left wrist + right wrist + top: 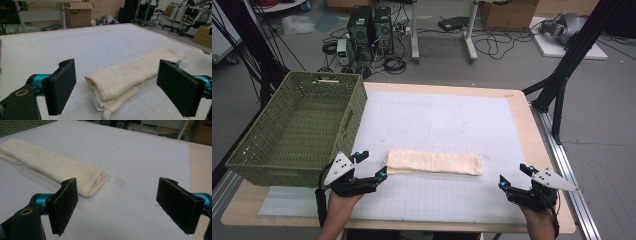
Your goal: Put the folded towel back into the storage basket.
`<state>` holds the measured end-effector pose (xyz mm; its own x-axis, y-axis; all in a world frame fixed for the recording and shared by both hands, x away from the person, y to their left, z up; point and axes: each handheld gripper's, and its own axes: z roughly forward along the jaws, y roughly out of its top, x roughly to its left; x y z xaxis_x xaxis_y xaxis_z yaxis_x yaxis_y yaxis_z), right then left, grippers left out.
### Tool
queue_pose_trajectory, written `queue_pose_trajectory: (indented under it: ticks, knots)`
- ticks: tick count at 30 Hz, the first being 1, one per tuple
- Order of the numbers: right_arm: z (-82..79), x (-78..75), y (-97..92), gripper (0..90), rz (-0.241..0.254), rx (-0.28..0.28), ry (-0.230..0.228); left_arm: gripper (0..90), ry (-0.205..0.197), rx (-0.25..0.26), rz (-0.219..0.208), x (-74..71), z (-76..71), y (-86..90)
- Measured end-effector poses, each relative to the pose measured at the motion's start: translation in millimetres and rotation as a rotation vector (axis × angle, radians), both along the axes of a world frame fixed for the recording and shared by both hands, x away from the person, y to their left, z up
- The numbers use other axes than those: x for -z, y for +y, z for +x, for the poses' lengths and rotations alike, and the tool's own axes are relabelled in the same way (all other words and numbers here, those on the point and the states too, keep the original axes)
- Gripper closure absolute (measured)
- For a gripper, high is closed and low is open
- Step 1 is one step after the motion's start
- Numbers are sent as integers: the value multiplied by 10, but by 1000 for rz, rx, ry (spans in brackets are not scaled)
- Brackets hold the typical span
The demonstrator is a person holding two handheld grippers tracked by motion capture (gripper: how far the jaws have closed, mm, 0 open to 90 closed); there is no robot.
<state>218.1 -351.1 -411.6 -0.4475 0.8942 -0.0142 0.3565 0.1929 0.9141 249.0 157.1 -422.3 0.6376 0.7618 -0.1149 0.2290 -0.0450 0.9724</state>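
**Ana:** Left gripper (pixel 369 165) first: how do its jaws stand?

**Ben:** Spread wide, nothing between the pads. It sits low over the white gridded mat (pixel 447 200), just beside the left end of the folded cream-coloured cloth towel (pixel 434 163). In the left gripper view that end of the towel (pixel 125 77) lies between the two black jaws but clear of both, its folded layers and a small label showing.

**Ana:** And the right gripper (pixel 513 176)?

**Ben:** Also spread, holding nothing. It hovers near the towel's right end, a little apart from it. In the right gripper view the towel (pixel 55 165) runs off behind the left-hand jaw.

**Ana:** Where does the towel lie?

**Ben:** Flat on the mat, a long strip across the near middle of the wooden table (pixel 542 150).

**Ana:** Any containers?

**Ben:** One green woven rectangular basket (pixel 352 107) on the table's left side, just beyond the left gripper. Its inside looks bare.
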Motion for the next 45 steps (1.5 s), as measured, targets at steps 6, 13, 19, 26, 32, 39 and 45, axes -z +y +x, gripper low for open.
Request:
queue_pose_trajectory:
  ticks: [6,13,19,26,32,39,45]
  knots:
    - [14,20,-21,162,3,-11,14,162,8,4,2,19,8,-42]
    - [20,41,-48,162,8,-12,24,162,11,0,13,27,12,-51]
    - [17,11,-19,162,2,-19,17,162,11,3,17,24,11,-49]
    - [-18,-11,16,161,-7,-30,6,162,0,10,0,-22,-22,-51]
    - [-26,-18,22,161,-1,-28,11,162,3,13,-2,-23,-20,-53]
    - [-5,-2,31,162,2,-49,28,164,6,31,-5,-56,-14,-71]
    - [-8,-3,29,161,4,-46,28,167,15,41,0,-64,-8,-94]
